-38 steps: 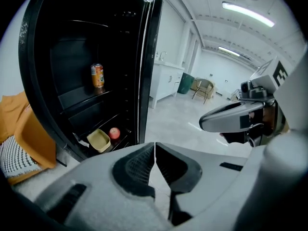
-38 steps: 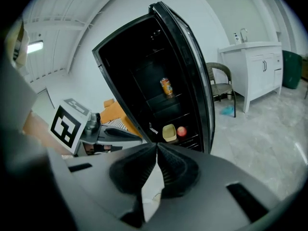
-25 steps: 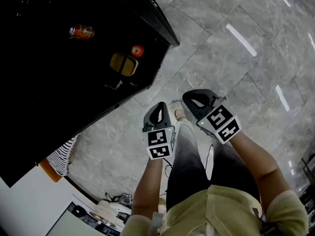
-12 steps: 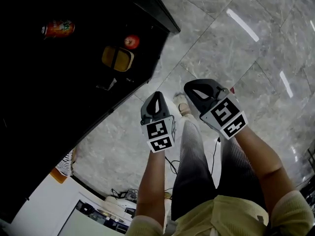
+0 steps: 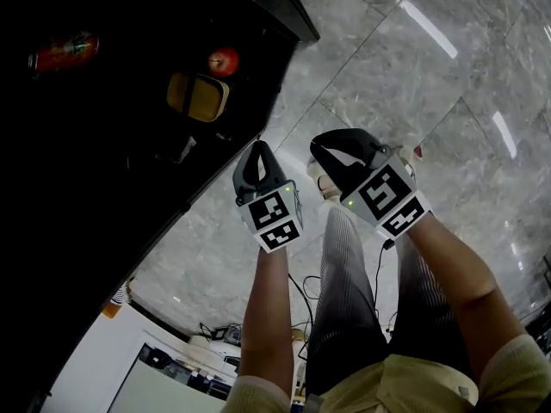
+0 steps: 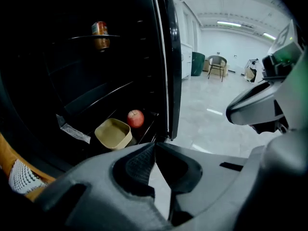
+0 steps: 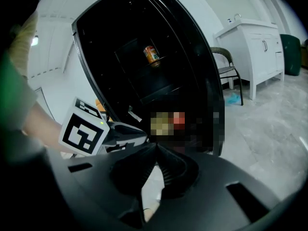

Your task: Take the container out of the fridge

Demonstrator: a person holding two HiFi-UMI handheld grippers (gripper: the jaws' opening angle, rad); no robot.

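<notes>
Both jaws of the left hand-held gripper [image 6: 155, 144] meet at their tips with nothing between them, and the right hand-held gripper [image 7: 156, 146] is closed and empty too. Ahead and left of the left one, the tan container [image 6: 114, 134] sits low in the open fridge [image 6: 171, 57]. An apple [image 6: 135, 118] is just beside it and a can [image 6: 100, 34] stands on a higher shelf.

The fridge [image 5: 103, 196] is black inside. The container [image 5: 197, 96] is mustard-tan; at its one o'clock the apple [image 5: 223, 61] is red. The can [image 5: 62, 52] is orange-red. The floor [image 5: 387, 84] is grey and marbled. The left tongs [image 5: 256, 147] and right tongs [image 5: 317, 151] are dark grey, their cubes patterned in black-and-white squares.
</notes>
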